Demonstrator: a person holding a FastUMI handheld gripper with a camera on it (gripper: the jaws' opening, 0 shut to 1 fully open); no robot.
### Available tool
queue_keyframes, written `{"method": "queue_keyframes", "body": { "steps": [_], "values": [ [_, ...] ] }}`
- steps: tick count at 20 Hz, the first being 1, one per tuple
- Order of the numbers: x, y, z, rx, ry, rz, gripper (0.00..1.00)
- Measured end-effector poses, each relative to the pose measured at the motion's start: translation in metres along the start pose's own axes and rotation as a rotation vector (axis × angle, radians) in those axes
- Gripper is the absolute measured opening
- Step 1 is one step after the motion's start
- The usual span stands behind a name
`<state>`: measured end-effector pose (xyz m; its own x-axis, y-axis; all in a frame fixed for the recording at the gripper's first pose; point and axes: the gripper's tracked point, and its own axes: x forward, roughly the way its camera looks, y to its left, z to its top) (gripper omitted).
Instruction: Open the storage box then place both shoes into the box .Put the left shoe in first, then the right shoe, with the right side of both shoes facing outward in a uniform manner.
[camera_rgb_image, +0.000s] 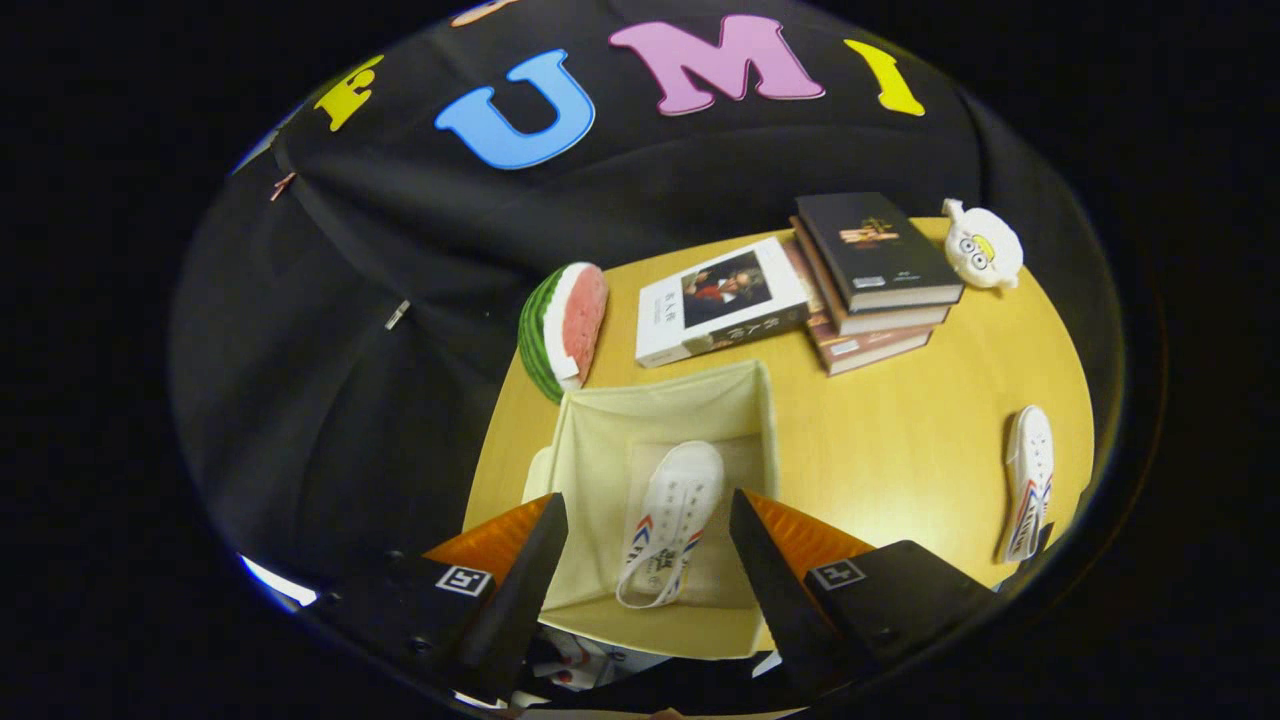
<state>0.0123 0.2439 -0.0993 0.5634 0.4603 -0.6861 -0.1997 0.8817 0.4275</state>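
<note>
Gripper (648, 540) fingers stand wide apart above the storage box (600, 450), holding nothing, with one shoe showing in the gap between them and lower down. That box, a pale fabric one with soft walls, sits open on the worktop (900, 440), so the opening step looks done. The shoe in the box (672, 525) is white with striped markings on its side; it lies lengthwise on the box floor, toe pointing away from the gripper and the heel opening nearest the fingers. By the order the task sets, I judge this to be the left shoe, now placed and let go, though which foot it fits cannot be read for certain from here. The second shoe (1028, 480), matching the first, lies on its side on the bare worktop well to the right of the box, apart from everything else. That one is not yet picked up, so roughly half the placing remains: reach across, grasp it, carry it over and set it beside the first with the same side facing outward. Whether the placed shoe has its right side turned outward is hard to tell from this angle. Beyond the box lie a slice of watermelon (562, 330), a white book (720, 300), a stack of books (870, 280) and a small plush toy (983, 246), none of them in the path to the second shoe.
</note>
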Motion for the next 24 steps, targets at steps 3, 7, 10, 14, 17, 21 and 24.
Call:
{"method": "queue_keyframes", "body": {
  "steps": [3,7,10,14,17,21,24],
  "values": [
    [-0.04,-0.079,0.015,0.002,-0.068,-0.106,0.99],
    [-0.078,-0.19,0.016,0.058,-0.074,-0.225,0.99],
    [-0.096,-0.271,0.007,0.178,-0.062,-0.279,0.99],
    [-0.102,-0.363,-0.022,0.292,-0.027,-0.34,0.99],
    [-0.099,-0.409,-0.042,0.306,0.029,-0.36,0.99],
    [-0.082,-0.445,-0.063,0.275,0.154,-0.333,0.99],
    [-0.057,-0.459,-0.081,0.29,0.233,-0.297,0.99]
  ]
}}
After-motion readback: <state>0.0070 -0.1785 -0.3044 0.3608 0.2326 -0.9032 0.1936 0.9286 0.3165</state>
